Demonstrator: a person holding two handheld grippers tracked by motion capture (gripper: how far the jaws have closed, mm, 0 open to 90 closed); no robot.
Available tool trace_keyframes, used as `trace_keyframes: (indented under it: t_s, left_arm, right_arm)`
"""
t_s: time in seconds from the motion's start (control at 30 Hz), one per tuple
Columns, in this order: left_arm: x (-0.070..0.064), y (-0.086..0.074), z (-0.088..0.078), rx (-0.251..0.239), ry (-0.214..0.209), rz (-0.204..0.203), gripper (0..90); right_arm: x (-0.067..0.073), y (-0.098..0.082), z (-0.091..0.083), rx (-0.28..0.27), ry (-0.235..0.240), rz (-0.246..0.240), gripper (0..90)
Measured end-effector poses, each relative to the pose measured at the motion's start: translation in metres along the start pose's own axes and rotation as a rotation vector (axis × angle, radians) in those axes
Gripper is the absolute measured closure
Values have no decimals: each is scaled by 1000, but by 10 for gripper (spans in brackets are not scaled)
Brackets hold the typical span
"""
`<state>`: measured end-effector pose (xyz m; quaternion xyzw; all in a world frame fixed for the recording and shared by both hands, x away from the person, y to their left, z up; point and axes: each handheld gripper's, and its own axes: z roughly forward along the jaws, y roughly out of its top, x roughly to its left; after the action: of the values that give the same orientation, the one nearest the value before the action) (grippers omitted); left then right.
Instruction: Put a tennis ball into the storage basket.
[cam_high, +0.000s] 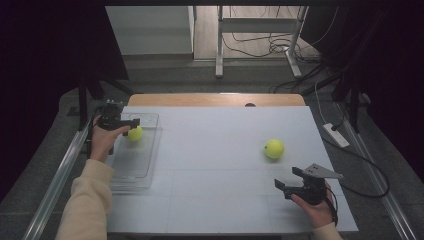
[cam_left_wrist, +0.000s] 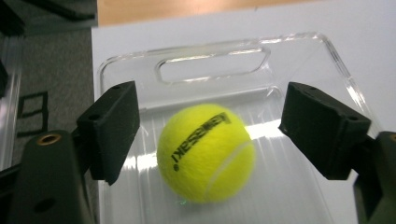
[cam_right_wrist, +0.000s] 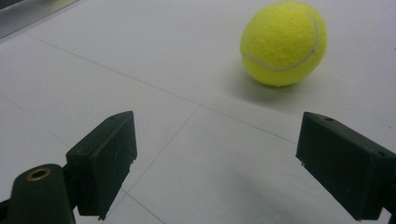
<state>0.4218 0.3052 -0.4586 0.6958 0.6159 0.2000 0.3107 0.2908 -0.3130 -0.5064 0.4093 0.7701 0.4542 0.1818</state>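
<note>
White sheeting covers the table (cam_high: 215, 200), which stands in a dim room with cables on the floor beyond. Left gripper (cam_left_wrist: 205, 135): jaws parted, pads clear of the printed tennis ball (cam_left_wrist: 205, 153) on both sides; that ball rests on the floor of the clear plastic tray (cam_left_wrist: 299, 42), near its handle cut-out. Judged step: release into the tray. To finish cleanly, the gripper should lift straight up so neither pad nudges the ball into a roll. Right gripper (cam_right_wrist: 215, 163): jaws wide, nothing between them, poised low over bare sheeting. Second tennis ball (cam_right_wrist: 283, 43) sits ahead of it and off to one side, well apart from the tray, in the open. No obstruction lies between them; only the tray's raised rim stands in the way of delivery.
</note>
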Motion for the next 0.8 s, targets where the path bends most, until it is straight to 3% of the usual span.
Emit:
trace_keyframes:
  t_s: [0.17,0.53,0.8]
  left_arm:
    - [0,0,-7,-16,-24,-17,159]
    - [-3,-5,-32,-105,-153,-30,144]
    - [-16,-16,-46,-151,-220,16,154]
  right_arm:
    - [0,0,0,0,0,-1,119]
    - [0,0,0,0,-1,0,119]
    - [1,1,0,-1,-4,-1,118]
